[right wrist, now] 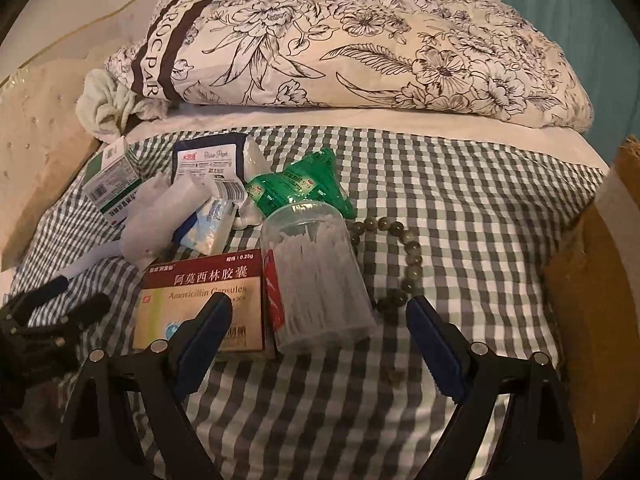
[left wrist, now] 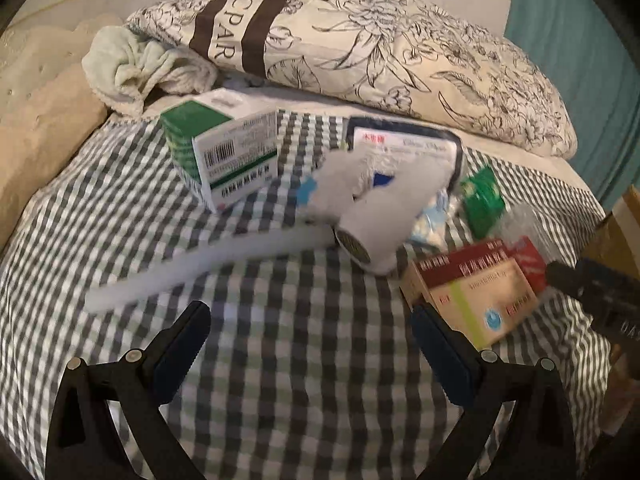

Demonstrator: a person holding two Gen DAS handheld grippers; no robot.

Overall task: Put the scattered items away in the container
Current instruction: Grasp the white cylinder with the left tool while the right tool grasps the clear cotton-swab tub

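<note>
- Both the left gripper and the right gripper are wide open, holding nothing.
- Picking up has not started.
- Next, I think: close on the clear jar on the bed.

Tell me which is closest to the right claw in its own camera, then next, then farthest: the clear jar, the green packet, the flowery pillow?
From the right claw:
1. Clear jar, just ahead.
2. Green packet, behind the jar.
3. Flowery pillow, at the back.

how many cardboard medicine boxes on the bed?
2. The green-and-white box sits at the far left near the towel; the red amoxicillin box lies nearest, beside the clear jar. Others may be hidden under the pile.
</note>
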